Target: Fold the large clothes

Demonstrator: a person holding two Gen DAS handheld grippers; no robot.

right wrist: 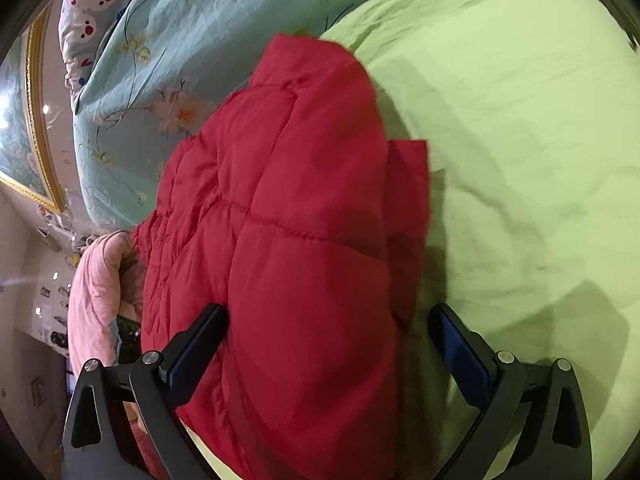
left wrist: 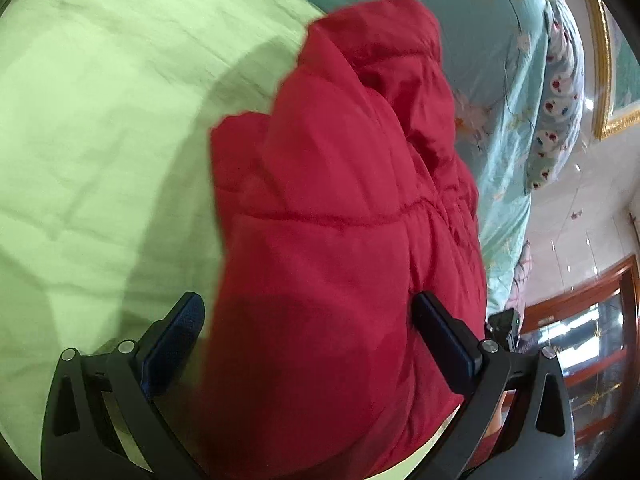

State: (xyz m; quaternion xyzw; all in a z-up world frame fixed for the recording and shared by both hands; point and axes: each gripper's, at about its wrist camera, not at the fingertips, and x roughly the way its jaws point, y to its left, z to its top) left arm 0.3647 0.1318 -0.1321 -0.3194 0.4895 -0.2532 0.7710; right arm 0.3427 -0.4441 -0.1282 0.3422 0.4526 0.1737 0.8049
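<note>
Left wrist: red jacket (left wrist: 340, 220) on green sheet (left wrist: 100, 120), floral quilt (left wrist: 500, 80) beyond; both grippers' fingers (left wrist: 444, 336) wide apart, holding nothing

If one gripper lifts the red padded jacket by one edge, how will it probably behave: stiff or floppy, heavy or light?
The red padded jacket would probably flop and unfold, since it lies in soft folds on the green sheet. Its puffy quilted panels suggest it is light for its bulk and will squash under the fingers. The smooth shell may be somewhat slippery, so a shallow pinch could slide off.

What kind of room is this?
Most likely a bedroom: a red padded jacket lies on a bed's green sheet, beside a floral quilt and a patterned pillow.
</note>
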